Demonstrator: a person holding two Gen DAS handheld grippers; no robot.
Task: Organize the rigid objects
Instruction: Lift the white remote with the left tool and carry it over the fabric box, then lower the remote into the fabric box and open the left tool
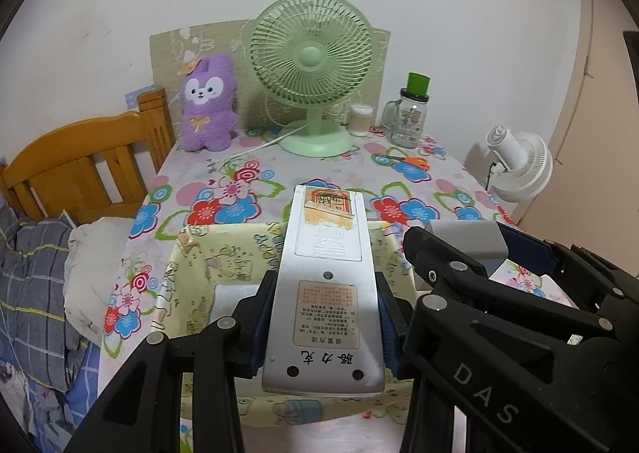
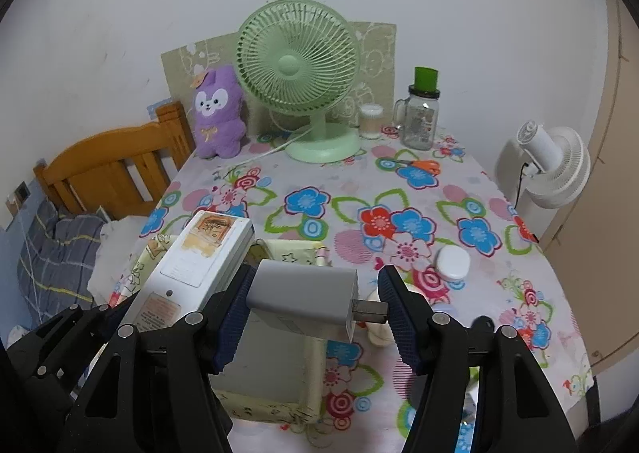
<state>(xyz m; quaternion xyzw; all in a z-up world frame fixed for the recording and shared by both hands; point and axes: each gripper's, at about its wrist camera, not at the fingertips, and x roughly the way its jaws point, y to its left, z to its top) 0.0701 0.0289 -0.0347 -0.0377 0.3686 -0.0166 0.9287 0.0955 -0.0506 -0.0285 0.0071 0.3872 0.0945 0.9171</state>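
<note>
My left gripper [image 1: 323, 317] is shut on a white remote control [image 1: 325, 265] held back side up, with its far end reaching out over a pale yellow fabric storage box [image 1: 207, 253]. My right gripper [image 2: 315, 309] is shut on a grey plug-in charger [image 2: 303, 299], one pad on its body and the other on its metal prongs, above the same box [image 2: 275, 401]. The remote [image 2: 195, 257] and the left gripper show at the left of the right wrist view. The right gripper and charger [image 1: 467, 241] show at the right of the left wrist view.
On the flowered tablecloth [image 2: 399, 189] stand a green desk fan [image 2: 297, 70], a purple plush toy [image 2: 219, 113], a glass mug with green lid [image 2: 421, 113], a small jar [image 2: 370, 121], orange scissors [image 2: 423, 165] and a white round case [image 2: 451, 262]. A wooden bed lies left, a white fan [image 2: 555, 169] right.
</note>
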